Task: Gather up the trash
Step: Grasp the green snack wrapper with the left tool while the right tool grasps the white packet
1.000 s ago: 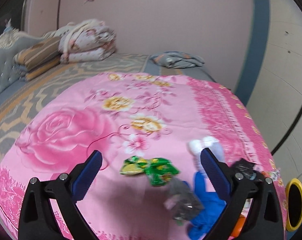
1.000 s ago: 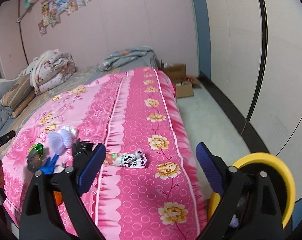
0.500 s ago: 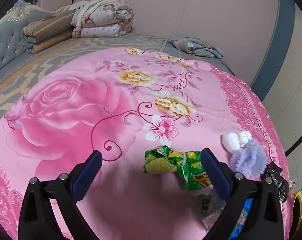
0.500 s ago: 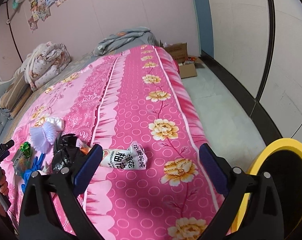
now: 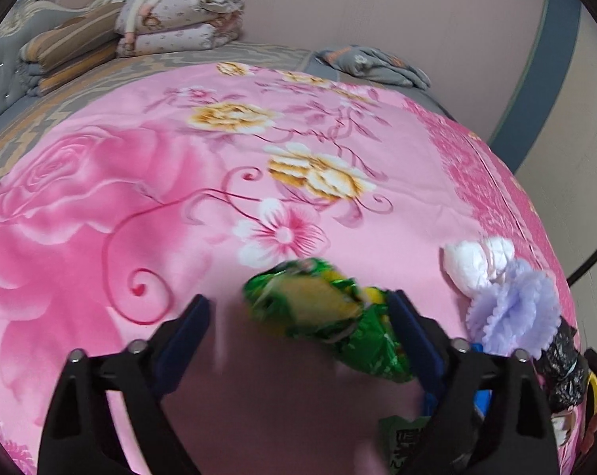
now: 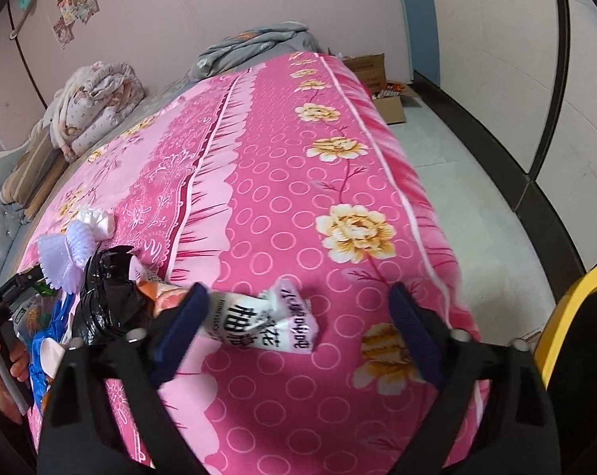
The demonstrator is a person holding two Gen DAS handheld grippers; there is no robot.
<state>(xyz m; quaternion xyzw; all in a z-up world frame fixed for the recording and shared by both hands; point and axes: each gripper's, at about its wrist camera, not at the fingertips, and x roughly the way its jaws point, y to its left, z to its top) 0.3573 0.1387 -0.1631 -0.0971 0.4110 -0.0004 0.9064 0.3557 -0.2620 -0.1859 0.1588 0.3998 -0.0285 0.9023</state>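
Note:
A crumpled green and yellow wrapper (image 5: 322, 316) lies on the pink floral bedspread (image 5: 140, 206). My left gripper (image 5: 300, 332) is open, its jaws on either side of the wrapper, close above the bed. A white tissue pack with black print (image 6: 267, 322) lies on the bedspread near the bed's side edge. My right gripper (image 6: 298, 332) is open and hovers over it, the pack just inside the left finger (image 6: 179, 324). A yellow-rimmed bin (image 6: 567, 316) stands on the floor at the right.
More litter lies in a cluster: a lilac ruffled piece (image 5: 512, 312), a white wad (image 5: 476, 261), a black plastic bag (image 6: 104, 293), blue plastic (image 6: 41, 340). Folded quilts (image 5: 172, 16) and grey clothes (image 6: 255, 45) lie at the far end. Cardboard boxes (image 6: 377, 79) stand on the floor.
Both grippers have moved down and forward. The left now straddles the green wrapper; the right has come close over the white tissue pack. Both stay open.

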